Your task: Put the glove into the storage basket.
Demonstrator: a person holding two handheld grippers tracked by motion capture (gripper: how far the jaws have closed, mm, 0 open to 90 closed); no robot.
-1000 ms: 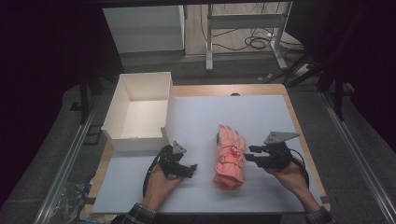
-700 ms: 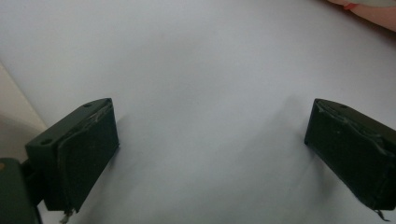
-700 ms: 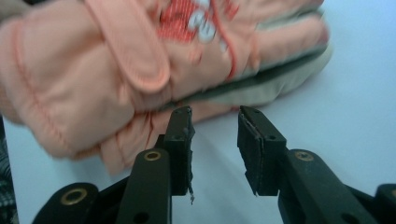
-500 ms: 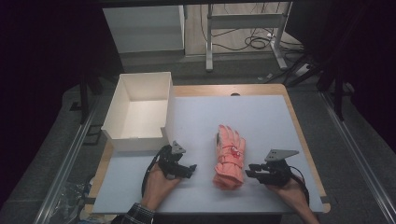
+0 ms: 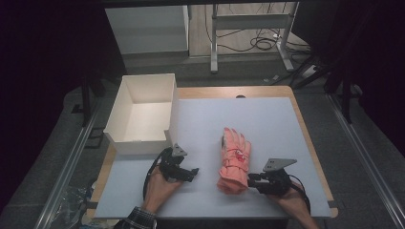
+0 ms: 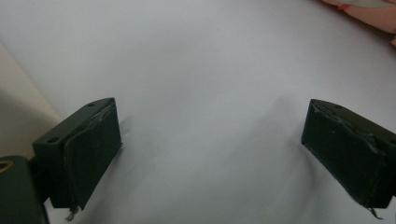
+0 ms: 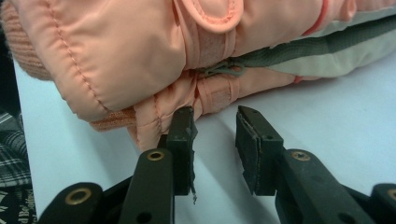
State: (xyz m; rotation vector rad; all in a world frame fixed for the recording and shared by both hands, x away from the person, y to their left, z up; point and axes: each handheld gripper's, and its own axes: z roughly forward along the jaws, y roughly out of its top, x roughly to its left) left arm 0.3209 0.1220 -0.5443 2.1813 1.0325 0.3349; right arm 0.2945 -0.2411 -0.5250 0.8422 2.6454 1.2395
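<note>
A pair of salmon-pink padded gloves lies stacked on the white mat, fingers pointing away from me. In the right gripper view the gloves show a knit cuff and a grey zip. My right gripper is at the cuff end, low on the mat. It is open, one jaw tip against the glove's lower edge, nothing between the jaws. My left gripper rests left of the gloves, apart from them. Its jaws stand wide open over bare mat, with the glove at the top right corner.
An open white box stands at the mat's left, just beyond my left gripper; its wall shows beside the left jaw. The wooden table edge frames the mat. Metal rails run along both sides.
My right gripper has moved back toward me and down to the gloves' cuff end. The left gripper has barely shifted. The gloves have not moved.
</note>
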